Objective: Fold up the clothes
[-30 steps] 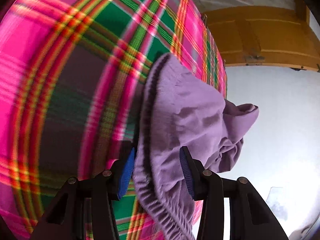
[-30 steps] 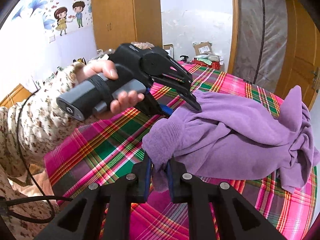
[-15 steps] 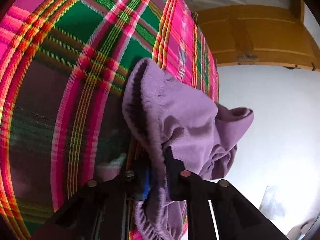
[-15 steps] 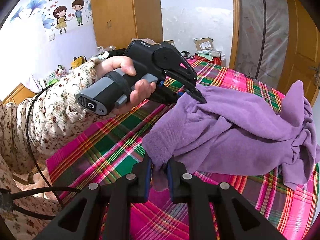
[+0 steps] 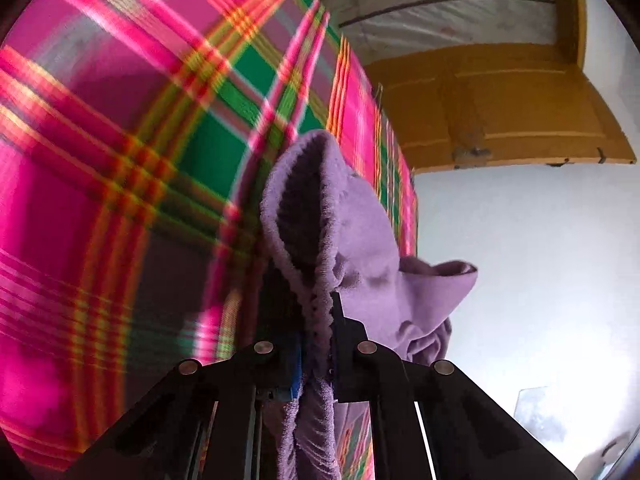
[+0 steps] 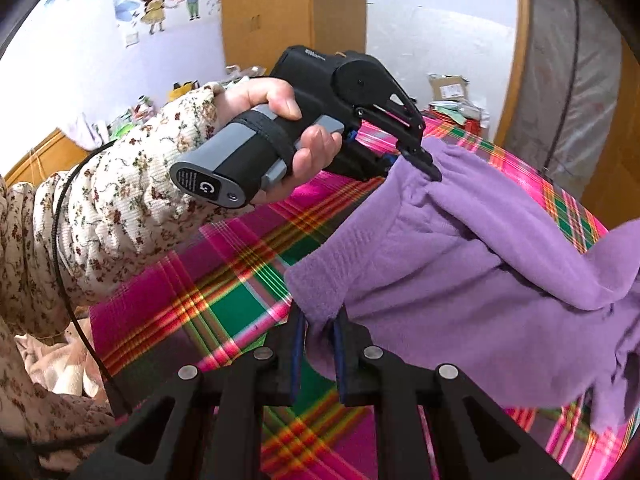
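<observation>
A purple fleece garment (image 6: 460, 264) hangs lifted above a pink and green plaid bedcover (image 6: 224, 292). My right gripper (image 6: 318, 340) is shut on one corner of its elastic edge. My left gripper (image 6: 424, 162), held in a person's hand (image 6: 280, 136), is shut on another part of the same edge, farther off and higher. In the left wrist view the left gripper (image 5: 318, 344) pinches the ribbed hem of the garment (image 5: 360, 248), which bulges out over the plaid cover (image 5: 120, 160). The rest of the cloth droops to the right in folds.
A floral sleeve (image 6: 100, 208) and a black cable (image 6: 68, 280) sit at the left. A wooden wardrobe (image 6: 292, 12), a wrapped mattress (image 6: 568, 60) and a wooden door (image 5: 500, 108) stand around the bed. Boxes and clutter (image 6: 452, 96) lie beyond its far edge.
My left gripper went from open around the hem to shut on it, then rose with it. The garment's edge is now stretched higher between the two grippers.
</observation>
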Available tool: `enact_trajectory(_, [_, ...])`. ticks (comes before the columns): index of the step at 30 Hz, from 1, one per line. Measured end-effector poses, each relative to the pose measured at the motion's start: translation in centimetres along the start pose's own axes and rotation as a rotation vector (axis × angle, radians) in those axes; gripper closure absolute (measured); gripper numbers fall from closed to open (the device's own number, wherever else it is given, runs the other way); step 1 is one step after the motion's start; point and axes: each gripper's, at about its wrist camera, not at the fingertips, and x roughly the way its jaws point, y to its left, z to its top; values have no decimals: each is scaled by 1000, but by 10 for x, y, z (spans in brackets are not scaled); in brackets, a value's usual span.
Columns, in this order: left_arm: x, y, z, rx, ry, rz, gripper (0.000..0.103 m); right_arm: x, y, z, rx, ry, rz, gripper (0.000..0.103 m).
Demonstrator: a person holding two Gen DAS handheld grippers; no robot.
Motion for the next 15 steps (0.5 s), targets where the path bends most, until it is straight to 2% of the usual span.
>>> enact_trajectory(10, [-57,32,14,-30,-110,-2,93,36,40,24,-93,19,85,90])
enact_trajectory(15, [-67,40,14,-35,-131,7,93,50,58,31,-131,32,122,90])
